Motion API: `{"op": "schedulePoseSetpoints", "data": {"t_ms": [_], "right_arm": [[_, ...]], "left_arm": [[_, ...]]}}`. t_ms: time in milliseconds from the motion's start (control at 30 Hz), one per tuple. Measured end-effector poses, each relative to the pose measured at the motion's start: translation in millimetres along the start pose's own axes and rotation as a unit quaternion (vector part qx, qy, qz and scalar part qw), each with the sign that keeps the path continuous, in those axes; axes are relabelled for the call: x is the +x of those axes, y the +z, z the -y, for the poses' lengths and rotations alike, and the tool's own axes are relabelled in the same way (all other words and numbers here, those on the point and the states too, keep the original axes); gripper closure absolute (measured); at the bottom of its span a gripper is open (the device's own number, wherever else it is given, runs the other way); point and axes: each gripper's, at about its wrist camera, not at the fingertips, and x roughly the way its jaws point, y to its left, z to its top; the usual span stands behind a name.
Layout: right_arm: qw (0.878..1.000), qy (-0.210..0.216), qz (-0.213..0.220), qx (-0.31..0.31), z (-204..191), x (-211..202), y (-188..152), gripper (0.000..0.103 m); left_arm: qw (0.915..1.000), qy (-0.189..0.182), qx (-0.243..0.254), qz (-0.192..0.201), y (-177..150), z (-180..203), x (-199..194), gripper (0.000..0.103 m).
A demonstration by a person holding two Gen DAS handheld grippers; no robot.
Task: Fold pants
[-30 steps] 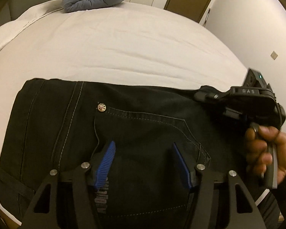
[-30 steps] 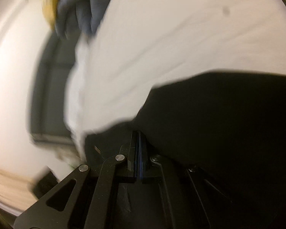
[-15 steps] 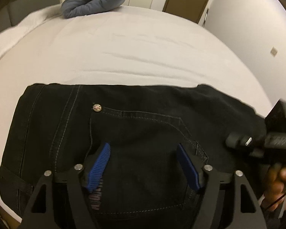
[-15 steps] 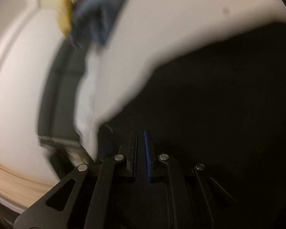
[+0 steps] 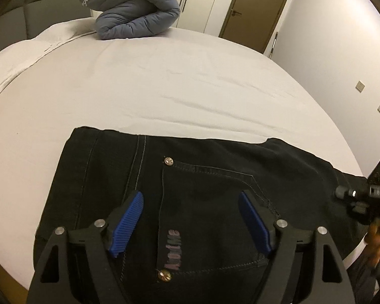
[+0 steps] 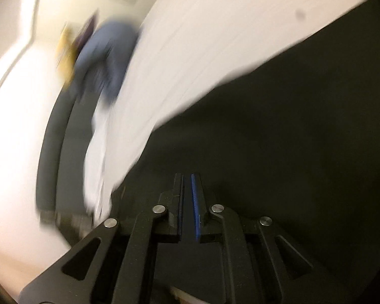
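Left hand-held gripper [image 5: 190, 217]: its blue-padded jaws stand wide apart and are opening, with nothing clamped between them. They hover over the black pants [image 5: 215, 177], above the back pocket, whose rivet [image 5: 168, 161] lies just beyond the pads. A strip with pale lettering [image 5: 173, 249] runs down the pocket between the two fingers.

Right hand-held gripper [image 6: 187, 197]: its jaws stand only a narrow slit apart and are opening. No cloth shows in the slit, and the dark denim lies beneath and beyond the fingers. This view is blurred. In the left wrist view the same tool appears at the right border, held in a hand [image 5: 378, 238] just off the trouser-leg end of the garment.

The pants lie folded flat along the near edge of the bed [image 5: 164, 81], waistband end toward its near-left part, leg end reaching toward the right edge. The white sheet beyond them is bare up to a rolled grey-blue duvet [image 5: 136, 12] at the far edge, beside the headboard [image 5: 38, 7].
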Motion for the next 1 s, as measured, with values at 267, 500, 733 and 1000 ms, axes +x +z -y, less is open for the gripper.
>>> {"op": "schedulePoseSetpoints", "data": {"t_ms": [267,500,733,1000], "right_arm": [[0.992,-0.058,-0.042,-0.105,-59,46,-4,0.043],[0.917,-0.093,-0.113,-0.37,-193,92,-25,0.043],[0.811,-0.143,-0.175,-0.54,-261,209,-90,0.046],[0.864,-0.159,-0.13,-0.459,-253,235,-42,0.065]], "left_arm": [[0.9941,0.019,-0.106,-0.013,14,-62,17,0.027],[0.9892,0.034,-0.129,0.061,-12,-75,-36,0.024],[0.9836,0.039,-0.157,0.078,-19,-95,-60,0.024],[0.9834,0.03,-0.163,0.075,-9,-101,-46,0.024]]}}
